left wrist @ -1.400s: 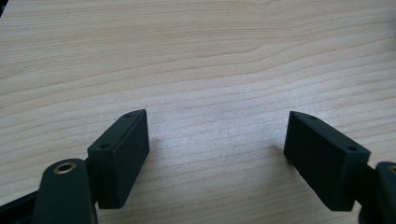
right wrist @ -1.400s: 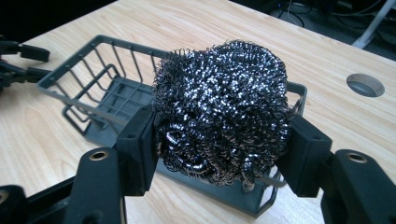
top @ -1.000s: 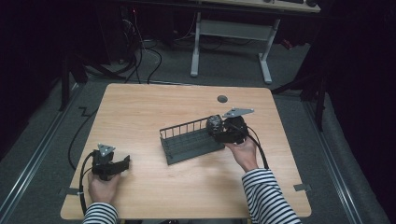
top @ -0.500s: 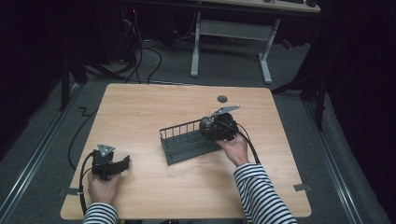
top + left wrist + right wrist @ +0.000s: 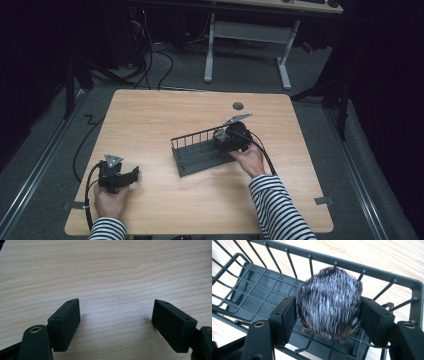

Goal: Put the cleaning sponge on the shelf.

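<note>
A dark wire basket (image 5: 196,154) lies in the middle of the wooden table (image 5: 165,115). A furry black-and-white ball (image 5: 329,302) sits inside the basket (image 5: 352,266) at its right end. My right gripper (image 5: 220,138) reaches into that end, and its jaws have just been opening. In the right gripper view the ball sits between the jaws of the right gripper (image 5: 329,301), round and unsqueezed, its fur just brushing the pads (image 5: 288,312). My left gripper (image 5: 134,175) rests at the front left of the table. In the left gripper view, its jaws (image 5: 116,305) stand wide open over bare wood.
A small dark round disc (image 5: 238,105) lies near the table's far edge. Cables (image 5: 82,150) hang off the table's left side. A white desk frame (image 5: 245,35) stands on the floor beyond the table.
My right gripper has moved left and down into the basket's right end with the ball. The left hand has stayed where it was.
</note>
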Motion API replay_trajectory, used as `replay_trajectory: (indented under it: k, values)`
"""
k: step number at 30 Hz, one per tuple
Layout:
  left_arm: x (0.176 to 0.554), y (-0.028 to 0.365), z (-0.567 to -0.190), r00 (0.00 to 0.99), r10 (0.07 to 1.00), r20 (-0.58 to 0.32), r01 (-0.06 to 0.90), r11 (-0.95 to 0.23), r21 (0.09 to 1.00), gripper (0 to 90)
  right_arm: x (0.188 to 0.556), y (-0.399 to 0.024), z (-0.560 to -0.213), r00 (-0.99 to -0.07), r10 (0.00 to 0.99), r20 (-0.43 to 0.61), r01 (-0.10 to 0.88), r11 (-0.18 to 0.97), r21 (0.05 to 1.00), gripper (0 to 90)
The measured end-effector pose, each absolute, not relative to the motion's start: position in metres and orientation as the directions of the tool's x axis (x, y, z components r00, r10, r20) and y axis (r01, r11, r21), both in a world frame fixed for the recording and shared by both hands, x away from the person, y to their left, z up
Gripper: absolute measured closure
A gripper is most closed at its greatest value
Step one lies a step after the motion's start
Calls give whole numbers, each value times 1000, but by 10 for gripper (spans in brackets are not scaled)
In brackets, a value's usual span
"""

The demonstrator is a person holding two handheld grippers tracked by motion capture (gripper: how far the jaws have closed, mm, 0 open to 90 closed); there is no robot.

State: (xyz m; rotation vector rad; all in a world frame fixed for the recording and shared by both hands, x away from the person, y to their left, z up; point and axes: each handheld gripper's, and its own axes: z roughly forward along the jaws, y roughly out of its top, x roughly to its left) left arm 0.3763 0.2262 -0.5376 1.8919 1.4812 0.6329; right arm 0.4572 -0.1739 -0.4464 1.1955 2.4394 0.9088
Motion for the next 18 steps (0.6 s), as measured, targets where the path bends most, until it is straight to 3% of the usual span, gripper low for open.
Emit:
replay_trajectory:
  k: [8,18]
  values:
    - [376,226,-538,247,969,-16,658,-155,737,231,454,-179,-443,-623,782,36,596,444,669,257]
    - [376,226,-538,245,969,-15,658,-155,737,231,436,-195,-427,-618,786,24,533,396,747,277]
